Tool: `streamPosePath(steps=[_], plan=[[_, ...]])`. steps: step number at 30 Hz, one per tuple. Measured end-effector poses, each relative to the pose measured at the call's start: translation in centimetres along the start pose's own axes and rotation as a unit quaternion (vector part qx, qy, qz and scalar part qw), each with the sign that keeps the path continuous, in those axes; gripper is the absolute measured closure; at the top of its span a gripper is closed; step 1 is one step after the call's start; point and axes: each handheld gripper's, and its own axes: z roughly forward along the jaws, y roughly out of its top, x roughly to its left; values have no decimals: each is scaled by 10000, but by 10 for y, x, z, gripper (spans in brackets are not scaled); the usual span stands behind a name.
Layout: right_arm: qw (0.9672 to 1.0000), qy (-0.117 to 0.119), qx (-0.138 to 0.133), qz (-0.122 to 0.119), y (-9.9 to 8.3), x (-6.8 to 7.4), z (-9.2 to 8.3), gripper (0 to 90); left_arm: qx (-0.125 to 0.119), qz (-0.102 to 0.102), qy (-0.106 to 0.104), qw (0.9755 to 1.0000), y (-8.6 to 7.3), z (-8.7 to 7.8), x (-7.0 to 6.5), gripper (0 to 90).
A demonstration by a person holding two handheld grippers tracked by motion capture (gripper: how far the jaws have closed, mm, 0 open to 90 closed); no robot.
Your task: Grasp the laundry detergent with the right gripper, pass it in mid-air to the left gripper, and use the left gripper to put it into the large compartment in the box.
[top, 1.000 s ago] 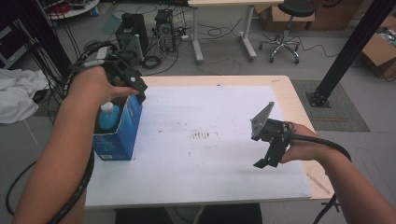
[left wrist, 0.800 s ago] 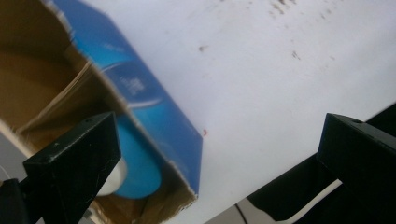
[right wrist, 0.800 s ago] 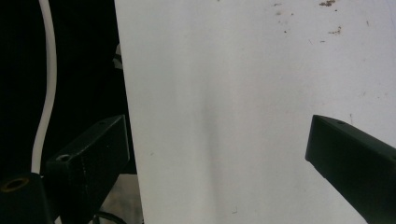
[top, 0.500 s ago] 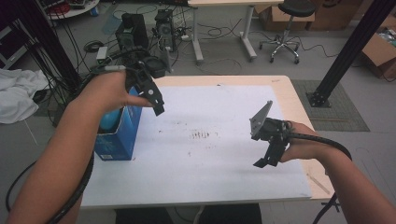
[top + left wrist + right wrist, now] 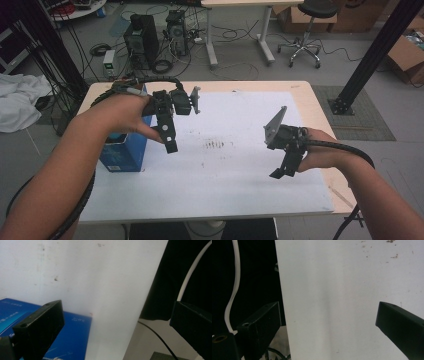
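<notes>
A blue carton (image 5: 122, 152) stands near the left edge of the white sheet (image 5: 235, 165) that covers the table. My left gripper (image 5: 170, 142) hangs just right of the carton, pointing down over the sheet. In the left gripper view this gripper (image 5: 115, 307) is open with nothing between its jaws, and the carton (image 5: 75, 340) lies low at the left. My right gripper (image 5: 281, 172) hovers over the sheet's right part. In the right gripper view it (image 5: 328, 306) stands open over bare sheet (image 5: 332, 277). My left forearm hides the carton's top.
The wooden table rim (image 5: 320, 115) shows beyond the sheet on the right. Behind the table are computer towers (image 5: 142, 40), a desk leg, an office chair (image 5: 305, 30) and a black post (image 5: 370, 55). A white cloth (image 5: 17, 100) lies on the floor at left.
My left gripper has moved from above the blue carton to the right and slightly down, out over the white sheet. The right gripper has stayed put.
</notes>
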Motion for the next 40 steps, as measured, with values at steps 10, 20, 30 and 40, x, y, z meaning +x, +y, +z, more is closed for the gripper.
streamPosePath(steps=[10,20,30,40], plan=[[9999,-8,95,-65,8,-13,-7,59,-28,244,-79,9997,6,9,-3,1],[9999,11,86,-105,15,-19,-5,59,-67,402,-116,9991,9,10,-5,1],[9999,-8,87,-111,16,-19,-6,60,-152,442,-113,9988,10,10,-6,1],[9999,-43,99,-67,18,-16,-8,59,-163,500,-136,9985,10,11,-8,1]])
